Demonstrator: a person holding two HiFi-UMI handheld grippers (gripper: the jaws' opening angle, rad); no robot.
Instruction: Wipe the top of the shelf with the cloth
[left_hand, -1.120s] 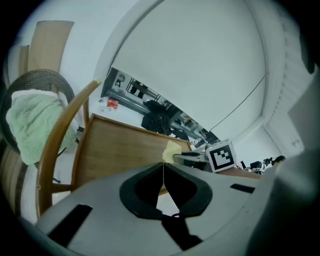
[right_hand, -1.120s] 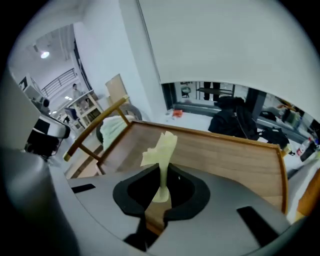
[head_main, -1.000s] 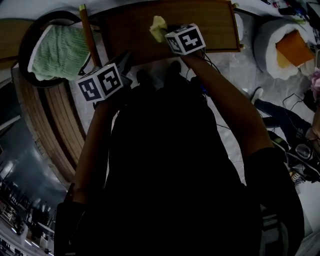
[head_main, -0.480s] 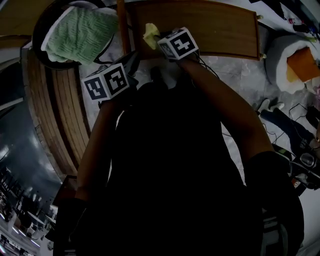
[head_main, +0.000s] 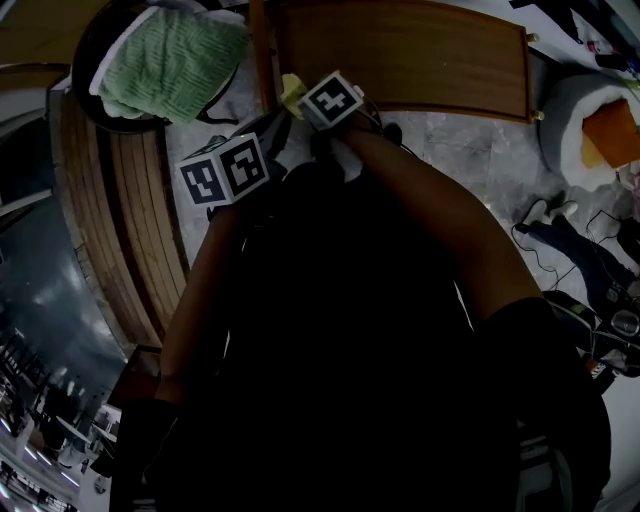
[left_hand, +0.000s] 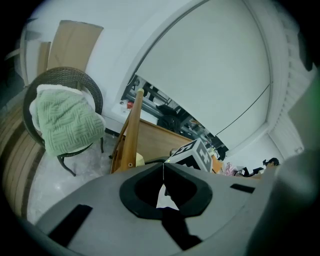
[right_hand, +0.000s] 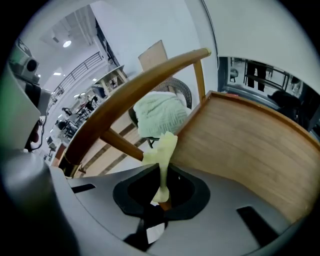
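**A:** Right gripper clamps tight on the one yellow cloth, at the left end of the shelf top, upper middle of the head view.

**B:** A wooden post stands just beside the cloth and hems in that edge.

**A:** Left gripper has its jaws pressed together and empty, hanging off the shelf to the cloth's lower left.

**B:** There's one chair at upper left with one green towel draped on it. Bare wood runs open to the right.
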